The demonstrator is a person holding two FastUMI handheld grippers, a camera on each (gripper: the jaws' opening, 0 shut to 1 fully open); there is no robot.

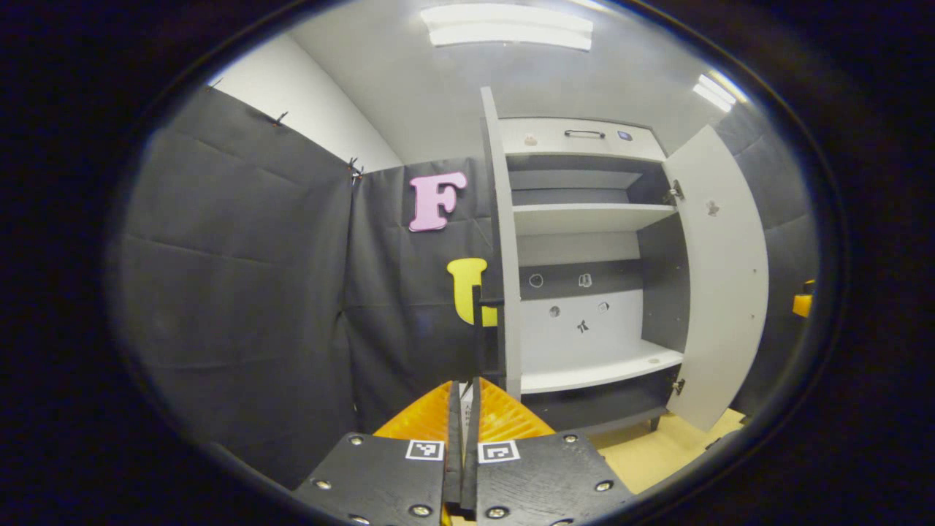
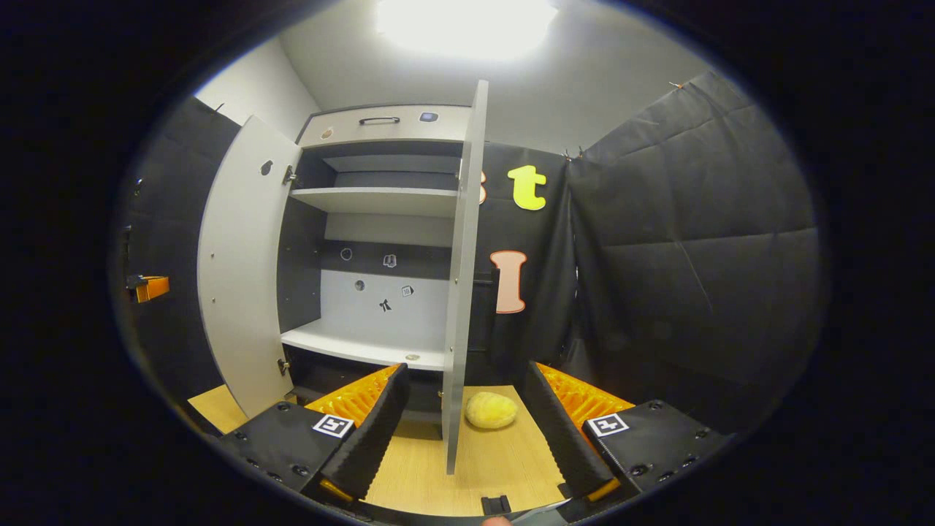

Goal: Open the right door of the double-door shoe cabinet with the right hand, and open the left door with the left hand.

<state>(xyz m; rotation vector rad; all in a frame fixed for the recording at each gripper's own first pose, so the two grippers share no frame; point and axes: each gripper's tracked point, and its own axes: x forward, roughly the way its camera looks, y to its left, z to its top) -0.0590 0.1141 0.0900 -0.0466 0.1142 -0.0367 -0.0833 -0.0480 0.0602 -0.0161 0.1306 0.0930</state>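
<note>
On both grippers' jaws, square coded tags [image 1: 424, 450], no readable writing.

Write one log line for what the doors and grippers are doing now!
left door: open | right door: open | left gripper: shut, by left door edge | right gripper: open, astride right door edge | shelves: bare

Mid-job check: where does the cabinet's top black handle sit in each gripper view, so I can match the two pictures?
Left gripper view: the top black handle is upper centre-right, on the cabinet's pale top panel, right of the edge-on left door.
Right gripper view: the top black handle is upper centre-left, left of the edge-on right door.
Shared landmark: the upper white shelf just below it.
</note>
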